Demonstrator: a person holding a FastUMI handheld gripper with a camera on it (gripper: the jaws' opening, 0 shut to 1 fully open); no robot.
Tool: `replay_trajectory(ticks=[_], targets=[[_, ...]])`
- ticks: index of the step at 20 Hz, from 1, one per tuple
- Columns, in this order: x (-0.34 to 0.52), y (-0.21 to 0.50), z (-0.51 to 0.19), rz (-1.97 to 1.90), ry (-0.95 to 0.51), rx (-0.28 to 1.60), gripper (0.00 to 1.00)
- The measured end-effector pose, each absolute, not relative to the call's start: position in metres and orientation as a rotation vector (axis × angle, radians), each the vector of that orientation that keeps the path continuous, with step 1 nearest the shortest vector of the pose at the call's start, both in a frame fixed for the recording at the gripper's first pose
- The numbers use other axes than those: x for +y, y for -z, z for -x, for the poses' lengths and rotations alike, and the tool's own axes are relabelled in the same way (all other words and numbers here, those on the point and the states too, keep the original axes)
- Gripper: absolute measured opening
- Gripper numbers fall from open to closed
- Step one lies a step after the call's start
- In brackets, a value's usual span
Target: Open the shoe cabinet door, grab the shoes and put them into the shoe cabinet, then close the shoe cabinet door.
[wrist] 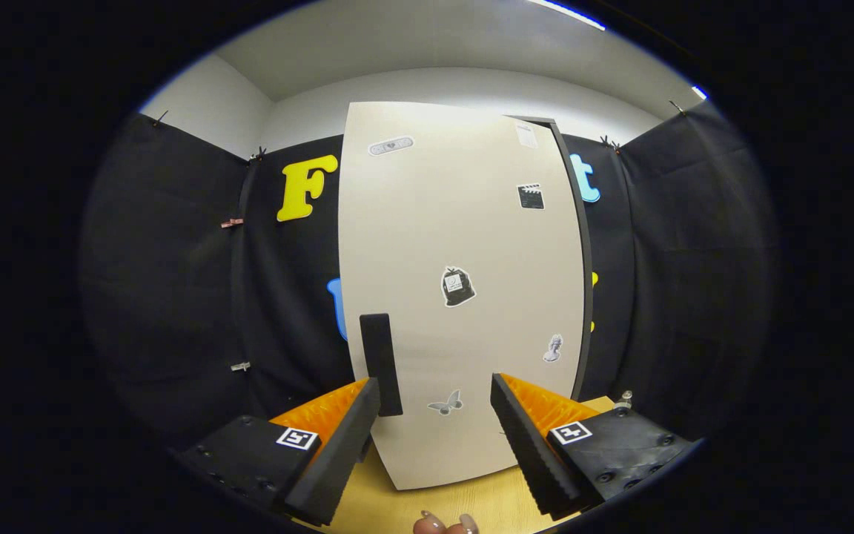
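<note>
A tall pale shoe cabinet point(464, 245) stands on the wooden tabletop just ahead of me, its door shut and dotted with small stickers. A dark vertical handle point(381, 363) is fixed near the door's left edge, low down. My gripper point(434, 423) is open, fingers spread wide with nothing between them. The left finger's tip point(356, 426) sits just below and beside the handle's lower end; whether it touches the handle is unclear. The right fingertip point(516, 426) is in front of the door's lower part.
The light wooden tabletop point(471, 500) runs under the cabinet and my fingers. Black cloth booth walls close in on the left, behind and on the right. A person's fingertips point(445, 524) show below the gripper. A small clear knob point(625, 399) sits at the table's right side.
</note>
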State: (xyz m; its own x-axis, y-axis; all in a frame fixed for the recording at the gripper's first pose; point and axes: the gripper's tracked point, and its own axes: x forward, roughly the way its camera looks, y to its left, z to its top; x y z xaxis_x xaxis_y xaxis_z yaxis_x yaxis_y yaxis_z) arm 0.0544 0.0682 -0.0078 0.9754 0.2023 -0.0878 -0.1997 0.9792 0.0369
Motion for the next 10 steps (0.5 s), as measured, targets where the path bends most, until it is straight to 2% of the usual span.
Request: replay_trajectory(ticks=[10], targets=[[0.0699,0.0052,-0.0531,0.001,-0.163,0.081,0.98]])
